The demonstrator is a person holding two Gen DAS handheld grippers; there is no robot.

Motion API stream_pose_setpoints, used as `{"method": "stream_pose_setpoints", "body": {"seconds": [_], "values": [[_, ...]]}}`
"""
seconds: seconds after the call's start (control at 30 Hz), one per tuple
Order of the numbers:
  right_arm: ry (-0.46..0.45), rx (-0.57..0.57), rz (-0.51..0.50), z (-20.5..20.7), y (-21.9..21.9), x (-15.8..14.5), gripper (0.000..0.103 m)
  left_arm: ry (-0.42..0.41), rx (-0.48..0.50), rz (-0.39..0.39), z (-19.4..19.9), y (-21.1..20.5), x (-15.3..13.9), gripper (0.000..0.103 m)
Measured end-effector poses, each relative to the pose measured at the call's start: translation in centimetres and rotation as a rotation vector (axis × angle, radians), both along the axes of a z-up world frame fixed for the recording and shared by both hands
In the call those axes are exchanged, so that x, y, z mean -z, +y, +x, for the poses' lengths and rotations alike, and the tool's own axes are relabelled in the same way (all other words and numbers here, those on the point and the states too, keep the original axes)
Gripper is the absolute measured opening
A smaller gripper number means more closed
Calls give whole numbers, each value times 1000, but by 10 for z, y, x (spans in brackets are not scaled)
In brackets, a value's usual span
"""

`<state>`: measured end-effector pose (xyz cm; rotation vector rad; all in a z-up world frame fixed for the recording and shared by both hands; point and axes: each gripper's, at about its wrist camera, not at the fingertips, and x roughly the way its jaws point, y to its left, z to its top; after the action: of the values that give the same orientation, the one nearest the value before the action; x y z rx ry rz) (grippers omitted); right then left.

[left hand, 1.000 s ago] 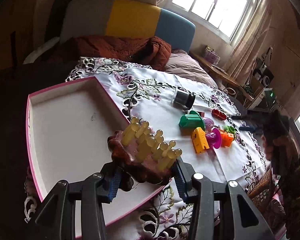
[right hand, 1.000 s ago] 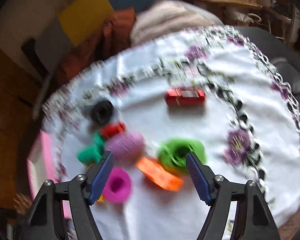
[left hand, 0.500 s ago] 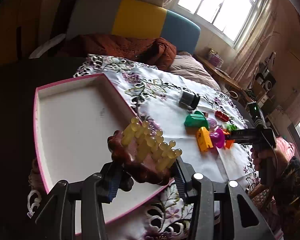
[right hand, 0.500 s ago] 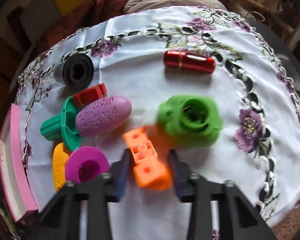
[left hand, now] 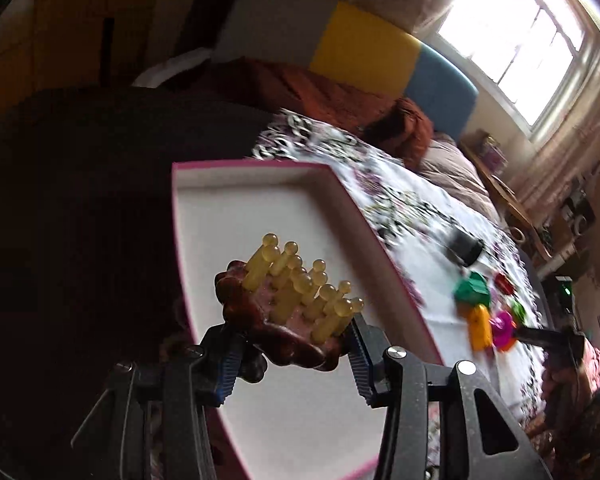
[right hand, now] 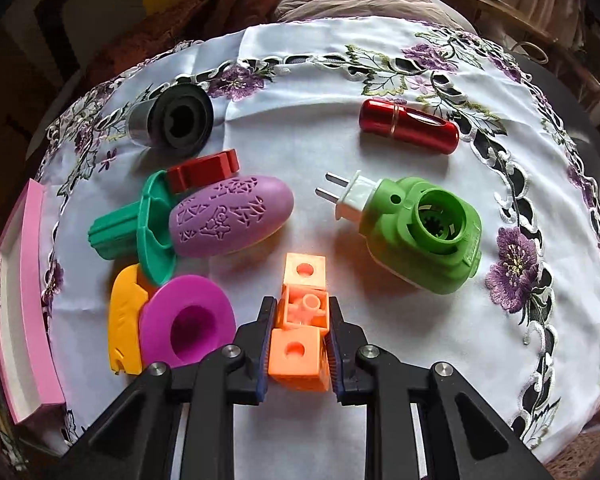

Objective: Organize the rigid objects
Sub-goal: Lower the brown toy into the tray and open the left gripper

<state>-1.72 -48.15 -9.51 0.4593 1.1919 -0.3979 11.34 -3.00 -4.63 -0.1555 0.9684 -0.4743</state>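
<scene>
Holding a brown massager [left hand: 278, 330] studded with yellow pegs in our left gripper [left hand: 292, 356], jaws clamped on its sides, we are keeping it above the pink-rimmed white tray [left hand: 236, 208] at the tablecloth's [right hand: 308, 128] left edge. Our right gripper [right hand: 298, 344] is closing tight on the orange block [right hand: 300, 320], which is resting on the white embroidered cloth near its front edge. We are seeing a green plug-in device [right hand: 424, 236], red cylinder [right hand: 408, 126], purple egg [right hand: 230, 216] and black cylinder [right hand: 172, 120] lying apart farther back. A sofa [left hand: 364, 56] and bright window [left hand: 508, 36] are standing behind.
</scene>
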Motion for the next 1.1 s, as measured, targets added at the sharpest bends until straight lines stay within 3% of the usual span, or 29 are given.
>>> {"method": "stream_pose_setpoints", "body": {"seconds": [0.5,0.73,1.1], "values": [[-6,-38,-16,4,5,1,23,39,-65,100,82,-14,28,47],[2,-56,-36,5,8,1,23,36,-69,181,90,-21,43,47],[14,-66,-52,8,10,3,24,3,-80,179,77,-14,33,52]]}}
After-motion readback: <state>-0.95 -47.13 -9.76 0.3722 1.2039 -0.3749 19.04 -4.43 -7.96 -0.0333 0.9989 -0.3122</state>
